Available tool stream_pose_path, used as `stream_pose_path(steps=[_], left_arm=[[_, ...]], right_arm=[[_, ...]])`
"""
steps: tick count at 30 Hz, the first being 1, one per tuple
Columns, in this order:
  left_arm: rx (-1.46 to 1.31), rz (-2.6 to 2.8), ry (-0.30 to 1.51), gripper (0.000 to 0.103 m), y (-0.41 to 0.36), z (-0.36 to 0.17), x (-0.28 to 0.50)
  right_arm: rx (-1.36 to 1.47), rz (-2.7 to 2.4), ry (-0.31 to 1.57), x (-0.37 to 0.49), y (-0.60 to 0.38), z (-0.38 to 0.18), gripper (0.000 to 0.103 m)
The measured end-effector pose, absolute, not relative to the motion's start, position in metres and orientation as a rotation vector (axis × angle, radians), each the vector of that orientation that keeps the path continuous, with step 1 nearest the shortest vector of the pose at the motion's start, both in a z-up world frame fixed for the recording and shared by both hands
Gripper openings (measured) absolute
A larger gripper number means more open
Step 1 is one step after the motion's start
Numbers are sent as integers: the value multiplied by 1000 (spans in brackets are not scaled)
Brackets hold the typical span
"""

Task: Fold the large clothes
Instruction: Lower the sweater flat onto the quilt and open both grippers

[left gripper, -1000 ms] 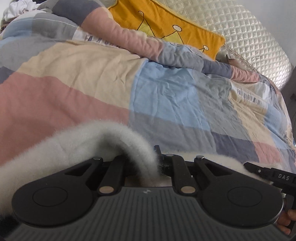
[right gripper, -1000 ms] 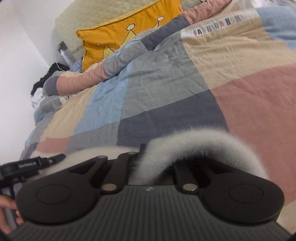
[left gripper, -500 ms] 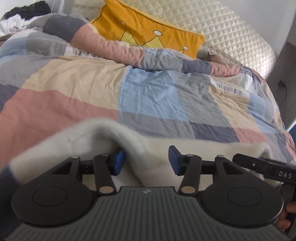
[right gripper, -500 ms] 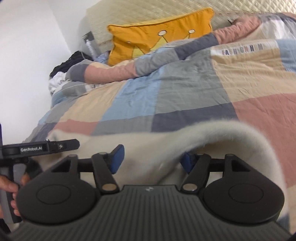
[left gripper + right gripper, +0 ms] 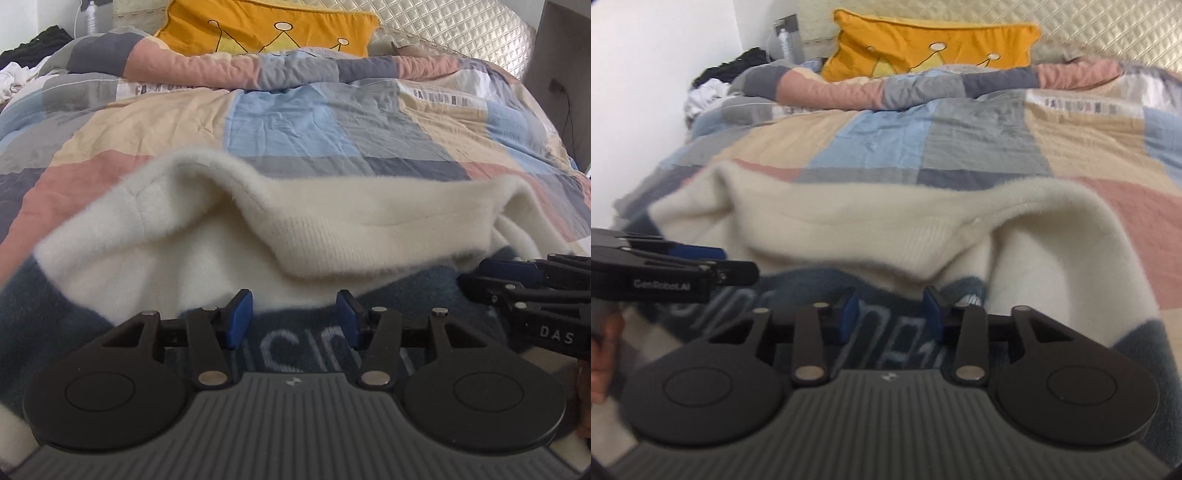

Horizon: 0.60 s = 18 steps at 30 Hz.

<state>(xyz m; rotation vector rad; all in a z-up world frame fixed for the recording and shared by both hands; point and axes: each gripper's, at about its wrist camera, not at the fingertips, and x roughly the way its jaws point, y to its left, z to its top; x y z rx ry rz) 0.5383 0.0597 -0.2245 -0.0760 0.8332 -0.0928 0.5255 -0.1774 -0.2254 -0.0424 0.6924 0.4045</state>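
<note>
A fuzzy cream sweater (image 5: 332,229) with a dark blue lettered band (image 5: 295,354) lies folded over on the bed, its cream fold heaped towards the pillow. My left gripper (image 5: 293,319) hovers open over the dark band, nothing between its blue pads. In the right wrist view the same sweater (image 5: 886,221) fills the foreground. My right gripper (image 5: 891,314) is above the lettering, its jaws closing with nothing between them. Each gripper shows in the other's view: the right gripper (image 5: 517,280) at the right edge, the left gripper (image 5: 701,266) at the left edge.
The bed carries a patchwork duvet (image 5: 280,118) with a rolled ridge near the top. A yellow crown pillow (image 5: 266,26) leans on the quilted headboard (image 5: 461,29). A pile of clothes (image 5: 713,88) sits in the far left corner by the white wall. A hand (image 5: 605,350) holds the left gripper.
Both grippers were shut on the sweater's cream edge a second ago. They let go, opened and drew back; the fold now lies on the bed and the dark lettered band shows.
</note>
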Motion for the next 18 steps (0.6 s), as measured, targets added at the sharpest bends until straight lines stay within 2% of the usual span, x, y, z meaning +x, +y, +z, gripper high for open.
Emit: stream_pose_path(steps=[4, 10, 15, 18], left_arm=[[-46, -67, 783, 56, 51, -232, 557], [-52, -43, 646, 55, 47, -219, 596], [-94, 16, 639, 55, 46, -219, 646], [-104, 35, 693, 55, 45, -234, 668]], right_arm=[[-121, 338, 575, 543, -170, -240, 34], [-75, 301, 414, 578, -167, -229, 34], [-96, 272, 427, 619, -153, -235, 34], [-97, 265, 526, 643, -149, -247, 34]])
